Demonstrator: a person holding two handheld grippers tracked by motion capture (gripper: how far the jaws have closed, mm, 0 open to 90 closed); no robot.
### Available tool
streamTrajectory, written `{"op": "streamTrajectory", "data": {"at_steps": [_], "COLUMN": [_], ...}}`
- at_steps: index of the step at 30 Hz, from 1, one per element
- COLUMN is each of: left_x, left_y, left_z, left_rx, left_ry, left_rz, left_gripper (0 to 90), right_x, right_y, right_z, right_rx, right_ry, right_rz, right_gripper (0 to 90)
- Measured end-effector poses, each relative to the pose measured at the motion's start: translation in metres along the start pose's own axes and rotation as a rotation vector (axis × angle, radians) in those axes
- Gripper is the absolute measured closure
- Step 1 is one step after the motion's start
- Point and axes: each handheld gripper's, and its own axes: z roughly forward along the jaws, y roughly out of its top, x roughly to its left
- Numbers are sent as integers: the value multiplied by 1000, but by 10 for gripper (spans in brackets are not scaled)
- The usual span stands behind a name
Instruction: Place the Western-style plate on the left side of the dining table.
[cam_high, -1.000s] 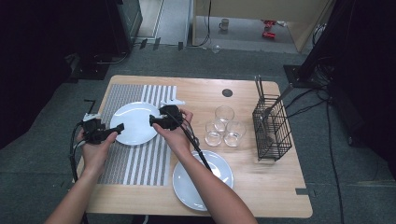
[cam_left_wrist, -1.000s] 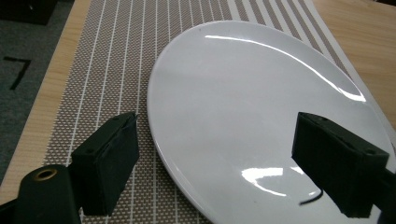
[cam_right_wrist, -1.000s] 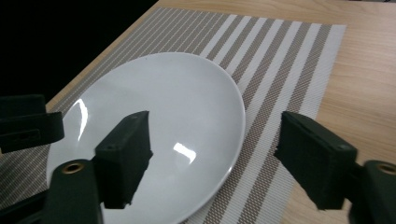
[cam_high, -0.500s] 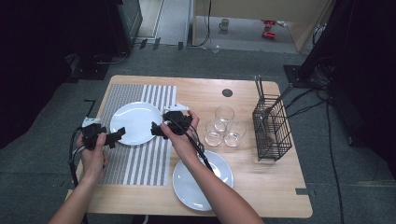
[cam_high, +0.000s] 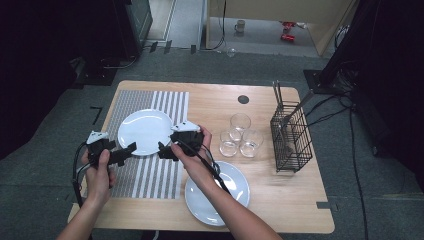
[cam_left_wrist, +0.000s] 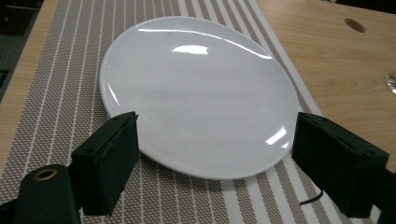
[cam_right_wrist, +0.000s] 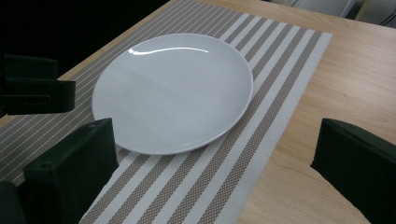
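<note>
The plate (cam_high: 145, 131) lies empty on the striped mat (cam_high: 150, 172); left gripper (cam_high: 127, 150) and right gripper (cam_high: 164, 149) hover beside it, jaws apart, nothing held; far right, a basket (cam_high: 291, 139) holds utensils (cam_high: 285, 120)

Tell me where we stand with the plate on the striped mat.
Done: the white plate lies flat on the striped placemat. In hand: nothing; the left gripper and right gripper flank its near rim, jaws open. Left: a second plate and three glasses sit off the mat.

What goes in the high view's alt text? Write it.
A white plate lies on a striped mat between two open hand-held claws, left and right. On the wooden table: a second plate, three glasses, a wire basket.
</note>
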Motion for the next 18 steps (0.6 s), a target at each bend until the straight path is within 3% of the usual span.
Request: {"op": "streamTrajectory", "data": {"at_steps": [11, 18], "left_x": [-24, -30], "left_y": [-19, -36], "left_z": [-20, -26], "left_rx": [4, -1], "left_ry": [-47, -42], "left_rz": [51, 81], "left_gripper": [153, 153], "right_x": [5, 4], "right_y": [-18, -30], "right_z": [-26, -43], "right_rx": [-33, -36], "right_ry": [20, -1], "right_rz": [-2, -12], "right_gripper": [0, 0]}}
